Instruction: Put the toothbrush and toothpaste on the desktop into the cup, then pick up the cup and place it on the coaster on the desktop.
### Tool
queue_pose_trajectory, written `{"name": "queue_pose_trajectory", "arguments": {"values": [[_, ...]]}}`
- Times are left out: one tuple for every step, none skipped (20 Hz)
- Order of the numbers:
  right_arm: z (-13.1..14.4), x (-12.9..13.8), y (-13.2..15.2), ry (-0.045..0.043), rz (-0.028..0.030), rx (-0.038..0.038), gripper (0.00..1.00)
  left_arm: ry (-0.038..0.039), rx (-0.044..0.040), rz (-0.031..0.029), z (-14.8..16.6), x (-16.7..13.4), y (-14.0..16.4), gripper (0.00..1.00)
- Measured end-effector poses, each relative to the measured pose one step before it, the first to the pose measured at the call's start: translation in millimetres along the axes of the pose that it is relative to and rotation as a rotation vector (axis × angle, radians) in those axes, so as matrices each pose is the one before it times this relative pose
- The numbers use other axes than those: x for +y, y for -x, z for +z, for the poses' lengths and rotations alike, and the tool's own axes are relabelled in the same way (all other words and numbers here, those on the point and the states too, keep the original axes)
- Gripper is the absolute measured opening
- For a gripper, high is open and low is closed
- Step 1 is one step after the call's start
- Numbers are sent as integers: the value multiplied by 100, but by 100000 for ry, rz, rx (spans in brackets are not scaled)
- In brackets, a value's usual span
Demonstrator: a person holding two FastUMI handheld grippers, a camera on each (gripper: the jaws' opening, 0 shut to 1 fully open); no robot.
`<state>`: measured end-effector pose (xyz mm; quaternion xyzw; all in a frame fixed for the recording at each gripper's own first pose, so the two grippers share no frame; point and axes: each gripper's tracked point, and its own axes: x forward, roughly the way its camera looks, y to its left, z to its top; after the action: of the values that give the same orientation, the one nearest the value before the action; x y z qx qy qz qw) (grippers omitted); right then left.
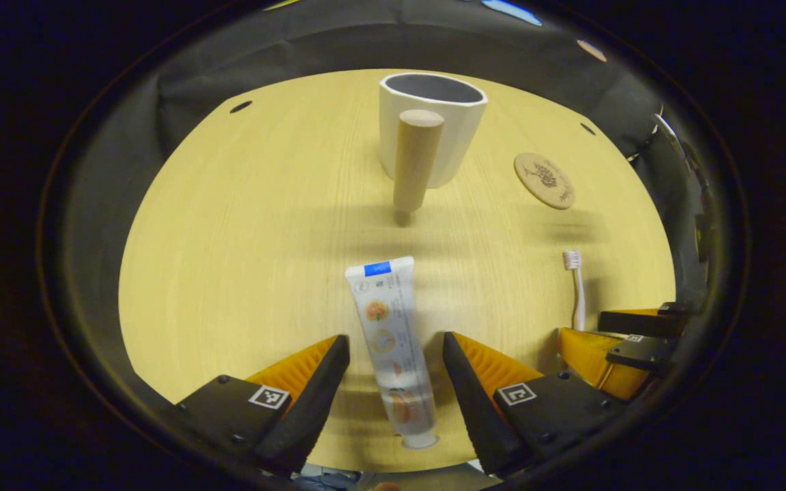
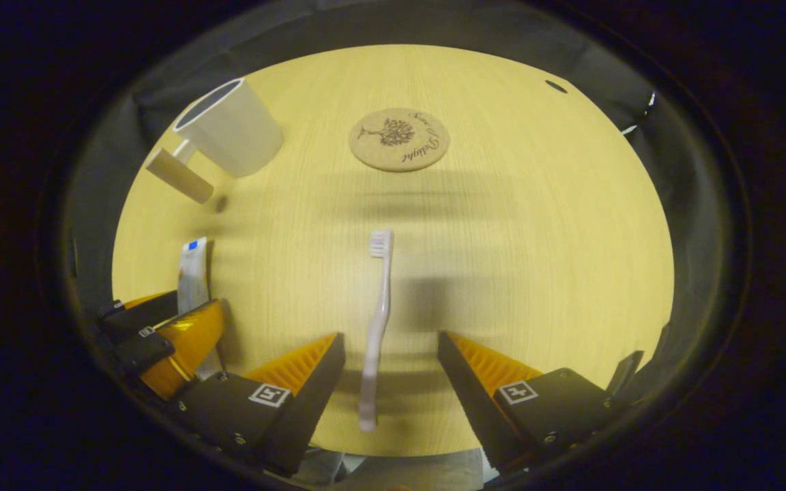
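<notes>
Left gripper (image 1: 396, 372) spread wide, fingers on either side of the toothpaste (image 1: 391, 348) with clear gaps both ways, touching nothing. Tube flat on the desktop (image 1: 229, 239), long axis running almost straight ahead between the fingers: cap end nearest the camera, crimped blue end pointing toward the cup (image 1: 434, 123). Cup upright farther ahead, wooden handle (image 1: 415, 162) facing back toward the gripper; bare wood between tube and cup.

Right gripper (image 2: 391, 374) likewise spread wide, straddling the toothbrush (image 2: 377, 320) without contact. Brush flat, long axis along the fingers, bristle head away, toward the coaster (image 2: 398, 139), handle end near the close table edge. Coaster well apart from the brush, open wood around it. Cup far off to the left.
</notes>
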<state>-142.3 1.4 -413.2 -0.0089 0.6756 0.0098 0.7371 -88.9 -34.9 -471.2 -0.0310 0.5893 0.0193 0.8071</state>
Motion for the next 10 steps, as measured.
{"name": "queue_pose_trajectory", "arguments": {"values": [[128, 57, 217, -108, -357, 1768, 95, -753, 318, 253, 142, -118, -92, 96], [179, 39, -113, -1198, 52, 1215, 96, 555, 493, 192, 102, -73, 12, 94], [401, -104, -34, -1439, -11, 551, 95, 1214, 1198, 276, 20, 41, 53, 95], [326, -126, -141, -1603, -200, 607, 94, 1213, 473, 380, 82, 67, -99, 95], [-30, 15, 24, -1879, -243, 2436, 92, 1106, 1010, 402, 28, -10, -29, 95], [26, -11, -8, -609, -107, 1364, 91, 472, 853, 298, 95, -27, -46, 95], [122, 9, 38, 452, -24, 1504, 92, 286, 1607, 197, -37, -94, -17, 95], [48, 66, -25, 610, 121, 1008, 92, -28, 1298, 277, 138, -75, -37, 94], [101, 54, -41, 420, -197, 1197, 92, -421, 1982, 249, -135, -114, -29, 92], [-165, 59, 67, 179, -47, 850, 90, -789, 948, -937, 143, -346, -55, 92]]}}
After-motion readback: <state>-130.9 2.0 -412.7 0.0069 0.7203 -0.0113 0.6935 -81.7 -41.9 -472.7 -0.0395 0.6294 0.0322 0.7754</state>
